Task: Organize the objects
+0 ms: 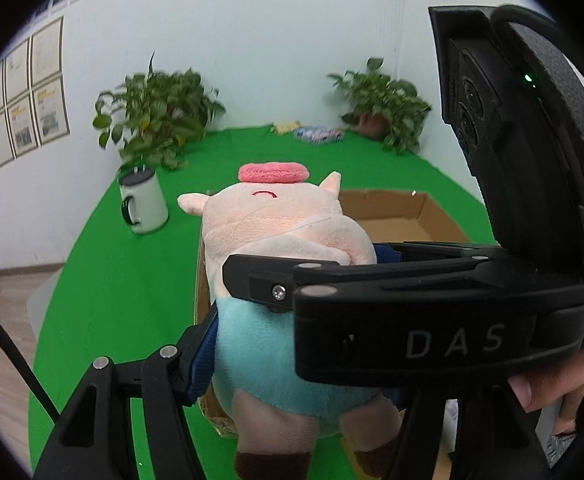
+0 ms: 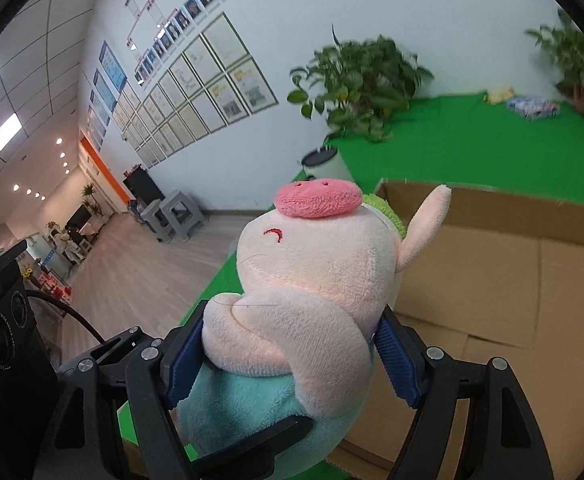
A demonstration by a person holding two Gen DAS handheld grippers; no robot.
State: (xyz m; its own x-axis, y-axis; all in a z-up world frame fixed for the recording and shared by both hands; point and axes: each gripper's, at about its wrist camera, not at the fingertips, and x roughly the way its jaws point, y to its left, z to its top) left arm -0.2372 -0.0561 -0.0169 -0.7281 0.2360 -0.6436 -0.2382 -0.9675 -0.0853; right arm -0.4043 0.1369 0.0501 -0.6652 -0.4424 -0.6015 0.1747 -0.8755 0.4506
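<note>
While both grippers close in on it from opposite sides, the plush pig (image 1: 287, 280) hangs upright in the air above the near-left corner of the cardboard box (image 1: 404, 216), pink snout pointing up and away. The left gripper (image 1: 292, 364) has its blue pads (image 1: 200, 360) pressed into the toy's turquoise belly, so it is clamped on the pig. The right gripper (image 2: 292, 356) squeezes higher up, its blue pads (image 2: 183, 364) sinking into the pale arms and chest, so it too has the pig firmly pinched. In the left wrist view the right gripper's black body crosses right in front of the toy, and a thumb (image 1: 548, 384) shows at the edge.

The box lies open on the green table cover (image 1: 131, 272). A white mug (image 1: 143, 204) stands left of the box, near a leafy potted plant (image 1: 155, 116). A second potted plant (image 1: 384, 108) sits at the far right corner, and beside it lie a small colourful packet (image 1: 318, 134) and something yellowish (image 1: 285, 126), too blurred for me to name. Framed papers (image 2: 195, 92) cover the left wall.
</note>
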